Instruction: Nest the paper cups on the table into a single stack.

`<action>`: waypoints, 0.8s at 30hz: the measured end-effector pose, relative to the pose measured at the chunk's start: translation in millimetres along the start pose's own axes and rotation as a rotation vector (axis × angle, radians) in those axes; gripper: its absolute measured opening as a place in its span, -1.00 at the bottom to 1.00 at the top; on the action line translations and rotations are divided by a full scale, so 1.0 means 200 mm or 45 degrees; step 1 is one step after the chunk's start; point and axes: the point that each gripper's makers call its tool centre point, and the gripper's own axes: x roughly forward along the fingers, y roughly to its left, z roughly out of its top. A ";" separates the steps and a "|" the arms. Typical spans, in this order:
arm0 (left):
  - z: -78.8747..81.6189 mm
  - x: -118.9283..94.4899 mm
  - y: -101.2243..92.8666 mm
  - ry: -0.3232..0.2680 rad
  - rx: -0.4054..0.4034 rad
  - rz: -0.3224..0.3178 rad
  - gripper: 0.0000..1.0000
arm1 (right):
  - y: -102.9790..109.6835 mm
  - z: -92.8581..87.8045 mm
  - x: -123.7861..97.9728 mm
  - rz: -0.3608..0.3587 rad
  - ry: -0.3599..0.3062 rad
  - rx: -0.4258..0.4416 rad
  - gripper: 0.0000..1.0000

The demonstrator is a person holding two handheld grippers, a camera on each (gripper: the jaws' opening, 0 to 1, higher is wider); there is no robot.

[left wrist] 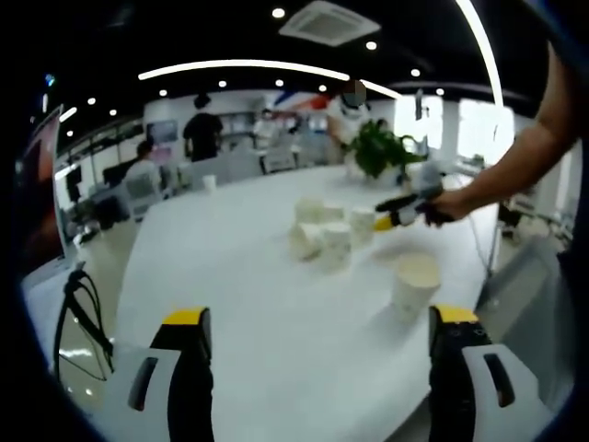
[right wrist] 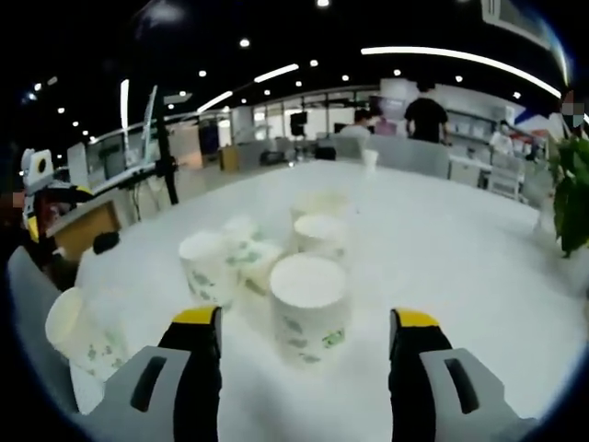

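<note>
No legible text, brand, number or sign is to be made out anywhere; the green markings printed on the paper cups (right wrist: 308, 318) are too blurred to be read.

Both views are soft and slightly blurred, with strong fisheye bending toward the edges. Light comes from overhead: long curved strips (left wrist: 244, 66) across the top of the left gripper view and small round spots on a dark ceiling. Bright windows (left wrist: 479, 124) at upper right wash out. The white table (left wrist: 248, 276) glares evenly, so the cups (right wrist: 308, 308) cast only faint, soft shadows. People at the back are dim and out of focus.
</note>
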 end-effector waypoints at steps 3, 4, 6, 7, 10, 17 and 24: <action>0.00 0.00 0.00 -0.001 0.000 0.001 0.92 | 0.01 0.02 0.02 0.002 -0.003 0.003 0.36; 0.00 0.00 0.00 0.000 -0.001 0.000 0.92 | 0.01 0.02 0.02 0.004 -0.005 0.003 0.34; -0.01 -0.01 -0.01 0.008 -0.003 -0.001 0.91 | 0.02 0.03 0.04 0.007 -0.008 0.001 0.33; -0.01 -0.01 -0.01 0.009 -0.002 -0.002 0.91 | 0.02 0.04 0.05 0.008 -0.008 0.001 0.32; -0.01 -0.01 -0.01 0.006 -0.003 -0.002 0.91 | 0.01 0.05 0.07 0.006 -0.013 0.010 0.27; -0.01 -0.01 -0.01 0.006 -0.003 -0.003 0.89 | 0.00 0.03 0.08 -0.006 -0.005 0.024 0.12; -0.02 -0.01 -0.01 0.016 -0.003 -0.009 0.88 | -0.01 0.03 0.10 -0.010 0.008 0.010 -0.04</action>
